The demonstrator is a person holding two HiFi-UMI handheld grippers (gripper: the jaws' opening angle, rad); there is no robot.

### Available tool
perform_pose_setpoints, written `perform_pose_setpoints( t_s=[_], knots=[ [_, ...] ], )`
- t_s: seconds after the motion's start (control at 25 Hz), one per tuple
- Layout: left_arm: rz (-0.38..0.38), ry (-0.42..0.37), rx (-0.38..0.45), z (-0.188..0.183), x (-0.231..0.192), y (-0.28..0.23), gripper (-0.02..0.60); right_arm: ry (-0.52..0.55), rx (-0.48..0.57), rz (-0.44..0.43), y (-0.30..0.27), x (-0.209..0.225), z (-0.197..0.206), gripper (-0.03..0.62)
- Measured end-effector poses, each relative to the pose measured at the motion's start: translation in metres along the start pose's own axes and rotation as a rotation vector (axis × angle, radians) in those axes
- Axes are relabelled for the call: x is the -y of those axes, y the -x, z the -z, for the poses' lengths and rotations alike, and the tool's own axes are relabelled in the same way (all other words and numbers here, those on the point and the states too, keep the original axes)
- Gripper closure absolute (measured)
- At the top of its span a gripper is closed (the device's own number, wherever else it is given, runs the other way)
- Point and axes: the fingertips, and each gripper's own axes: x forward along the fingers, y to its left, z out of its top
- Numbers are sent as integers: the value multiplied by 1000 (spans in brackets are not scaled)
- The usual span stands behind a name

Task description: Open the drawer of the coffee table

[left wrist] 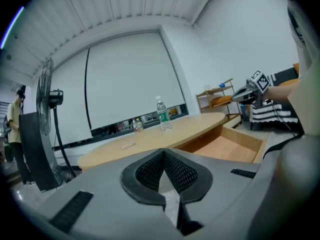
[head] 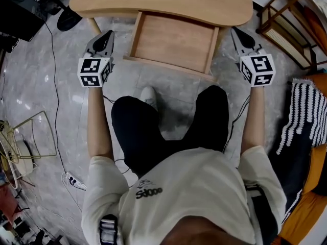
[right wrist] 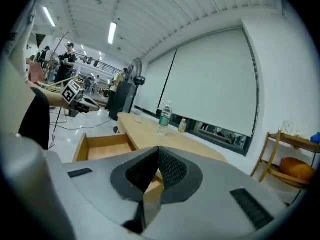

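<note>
Coffee table (head: 168, 1), far edge cut off, with its drawer (head: 173, 44) pulled out toward the person's knees. Both forearms reach forward, flanking the drawer. Left gripper (head: 109, 34) and right gripper (head: 236, 32) have their jaws pressed together on nothing, clear of the wood. Water bottle (left wrist: 162, 115) on the tabletop; label illegible.

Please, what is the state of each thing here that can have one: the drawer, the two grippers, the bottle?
Light wooden drawer of the oval wooden coffee table: pulled out, empty inside.
Left gripper: fingers shut, holding nothing.
Right gripper: fingers shut, holding nothing.
Clear plastic water bottle with green label: standing upright on the tabletop.
</note>
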Motion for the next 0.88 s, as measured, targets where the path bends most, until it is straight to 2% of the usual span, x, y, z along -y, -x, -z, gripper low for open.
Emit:
perform_pose_setpoints(
  t_s=[0.2,0.6,0.76,0.88],
  knots=[
    [34,-52,35,-26,2,-21,563,46,39,-6,-22,-7,-29,588],
    [67,-84,139,-73,-22,-62,563,54,26,78,-30,20,-40,588],
    [93,0,145,-90,-37,-94,563,21,-27,113,-34,42,-36,588],
    [115,-18,113,-116,-52,-113,563,-44,-67,123,-38,61,-53,588]
  ],
)
